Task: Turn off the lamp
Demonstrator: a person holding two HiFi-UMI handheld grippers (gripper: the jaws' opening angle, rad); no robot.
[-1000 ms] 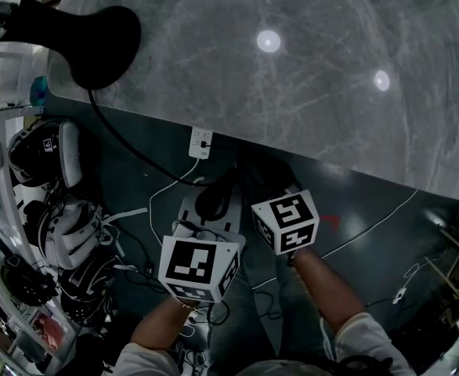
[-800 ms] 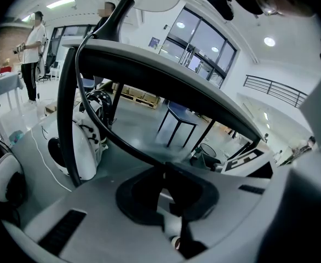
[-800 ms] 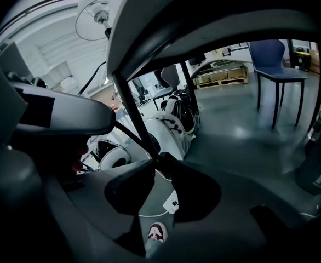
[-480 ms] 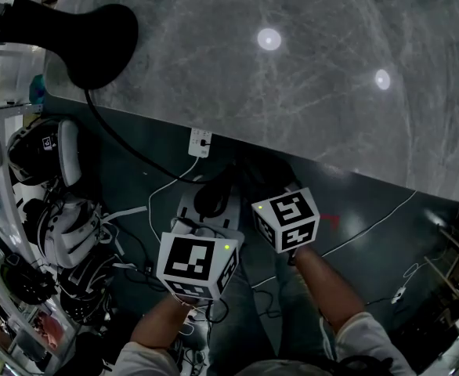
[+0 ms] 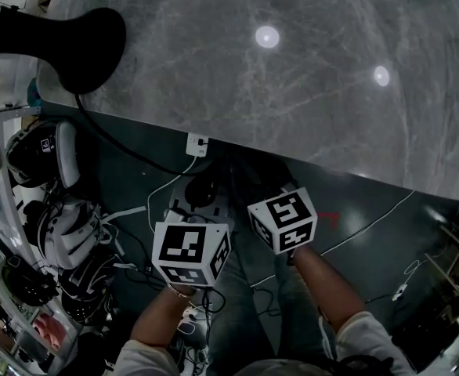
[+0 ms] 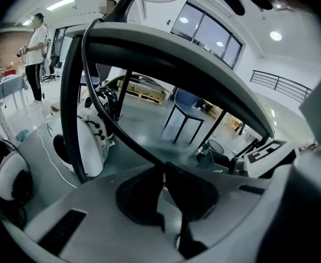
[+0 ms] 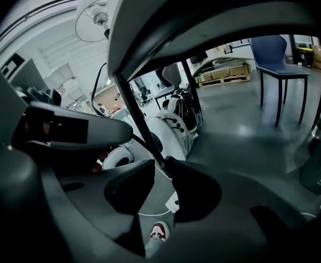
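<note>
The black lamp base (image 5: 88, 49) stands on the grey table (image 5: 308, 108) at the far left. Its black cord (image 5: 128, 151) hangs over the edge to a white inline switch (image 5: 197, 142). Both grippers are just below the table edge. My left gripper (image 5: 200, 188) has its jaws nearly together (image 6: 163, 171). The cord (image 6: 116, 127) runs down to their tips, and I cannot tell whether they pinch it. My right gripper (image 5: 253, 171) has just been opening and stands open (image 7: 161, 169). The switch (image 7: 173, 201) shows through its gap, beyond the pads and untouched.
White and black headsets (image 5: 45, 151) and more gear (image 5: 69, 225) hang on a rack at the left. Loose white cables (image 5: 370, 225) lie on the dark floor. A blue chair (image 7: 275, 53) stands farther off. A person (image 6: 37, 48) stands in the background.
My left gripper has edged slightly up and to the left in the head view. The right gripper has stayed where it was.
</note>
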